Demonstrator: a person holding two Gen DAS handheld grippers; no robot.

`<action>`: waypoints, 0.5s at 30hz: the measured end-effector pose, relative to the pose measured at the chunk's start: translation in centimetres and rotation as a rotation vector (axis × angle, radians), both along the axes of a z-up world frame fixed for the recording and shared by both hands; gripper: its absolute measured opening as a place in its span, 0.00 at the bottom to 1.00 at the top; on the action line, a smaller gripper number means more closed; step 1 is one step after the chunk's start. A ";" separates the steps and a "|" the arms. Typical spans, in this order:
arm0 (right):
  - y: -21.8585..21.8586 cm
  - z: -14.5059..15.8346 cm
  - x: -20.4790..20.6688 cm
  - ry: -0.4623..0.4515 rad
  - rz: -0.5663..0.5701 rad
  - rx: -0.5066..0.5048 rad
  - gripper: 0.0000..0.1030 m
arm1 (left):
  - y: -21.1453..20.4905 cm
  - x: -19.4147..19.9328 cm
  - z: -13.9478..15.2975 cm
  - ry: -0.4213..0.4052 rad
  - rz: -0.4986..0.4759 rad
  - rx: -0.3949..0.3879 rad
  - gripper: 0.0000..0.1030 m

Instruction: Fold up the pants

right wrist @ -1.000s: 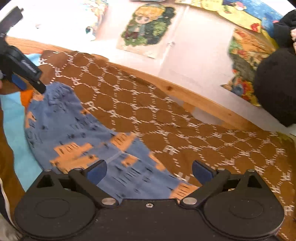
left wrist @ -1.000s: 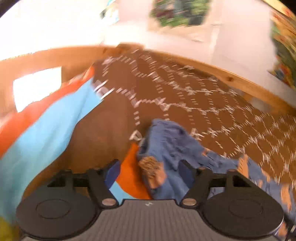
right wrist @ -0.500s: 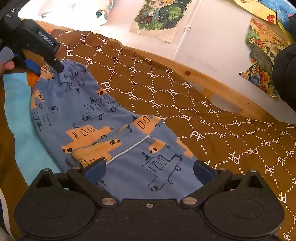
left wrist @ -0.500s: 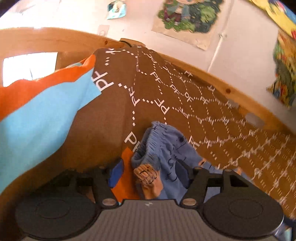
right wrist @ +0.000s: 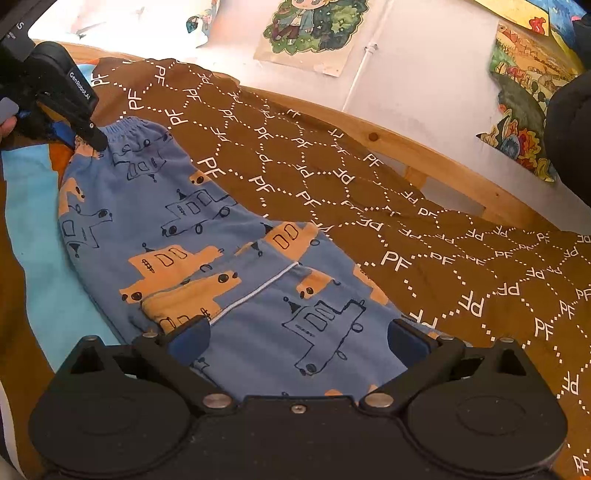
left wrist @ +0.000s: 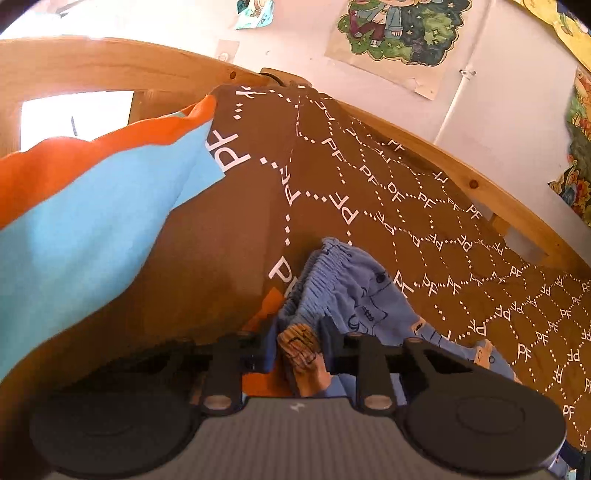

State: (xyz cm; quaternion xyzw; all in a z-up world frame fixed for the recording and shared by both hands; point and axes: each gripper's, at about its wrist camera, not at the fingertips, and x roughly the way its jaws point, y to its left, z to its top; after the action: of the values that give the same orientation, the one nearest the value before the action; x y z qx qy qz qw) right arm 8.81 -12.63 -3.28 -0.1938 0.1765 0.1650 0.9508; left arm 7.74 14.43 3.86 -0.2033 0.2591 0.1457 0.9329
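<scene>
Blue children's pants [right wrist: 229, 236] with orange and outlined vehicle prints lie on a brown "PF" blanket [right wrist: 406, 229]. The elastic waistband is at the far left, the legs run toward my right gripper. My left gripper [left wrist: 299, 345] is shut on a bunched corner of the pants [left wrist: 343, 291] at the waistband; it also shows in the right wrist view [right wrist: 86, 138]. My right gripper [right wrist: 297, 338] is open, its fingers spread low over the leg end of the pants.
A light blue and orange cloth [left wrist: 85, 221] lies at the left of the bed, partly under the pants [right wrist: 40, 221]. A wooden bed rail [right wrist: 443, 162] runs along the far side by a white wall with posters [right wrist: 314, 29]. A dark object [right wrist: 570, 129] is at the right.
My left gripper's jaws have closed on the waistband corner of the pants. My right gripper has come closer over the leg end and stays open.
</scene>
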 end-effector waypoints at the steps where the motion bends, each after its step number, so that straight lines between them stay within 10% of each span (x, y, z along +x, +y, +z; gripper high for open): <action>1: 0.0 0.0 0.0 0.001 0.001 0.001 0.99 | -0.1 0.0 0.1 0.004 0.000 0.007 0.23; 15: -0.1 -0.1 0.2 0.008 0.002 0.003 0.99 | -7.0 0.7 1.7 0.039 -0.091 0.441 0.17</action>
State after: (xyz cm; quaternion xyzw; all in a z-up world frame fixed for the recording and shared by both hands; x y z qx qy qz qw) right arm 8.97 -12.71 -3.37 -0.1919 0.1796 0.1671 0.9503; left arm 8.41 7.46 5.55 0.0202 0.2478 0.1605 0.9552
